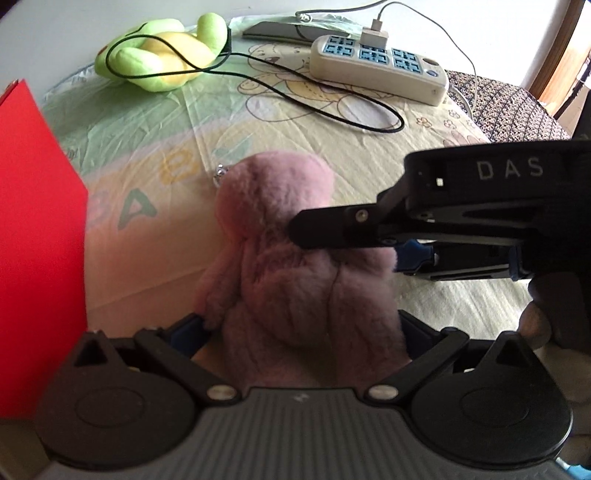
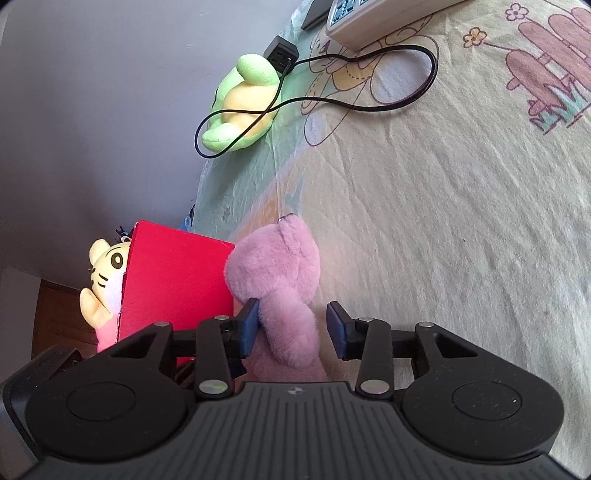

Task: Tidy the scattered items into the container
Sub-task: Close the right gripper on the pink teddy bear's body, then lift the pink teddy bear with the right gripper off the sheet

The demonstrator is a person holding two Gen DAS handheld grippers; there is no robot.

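Note:
A pink plush toy (image 1: pixel 295 280) stands on the patterned bedsheet (image 1: pixel 369 170) beside the red box (image 1: pixel 37 240). My left gripper (image 1: pixel 303 328) is shut on its lower body, with the fur bulging over both pads. My right gripper (image 1: pixel 347 243) reaches in from the right at the toy's upper part. In the right wrist view the pink plush toy (image 2: pixel 280 273) sits between the right gripper's (image 2: pixel 293 325) jaws: the left pad touches the fur and the right pad (image 2: pixel 338 325) stands a little apart, so it is open. A yellow plush toy (image 2: pixel 105 273) pokes out of the red box (image 2: pixel 177 280).
A green and yellow plush toy (image 1: pixel 159 55) lies at the far edge with a black cable (image 1: pixel 332 110) looped over it. A white power strip (image 1: pixel 376 66) and a dark flat device (image 1: pixel 280 31) lie further back. A hand (image 1: pixel 546 317) holds the right gripper.

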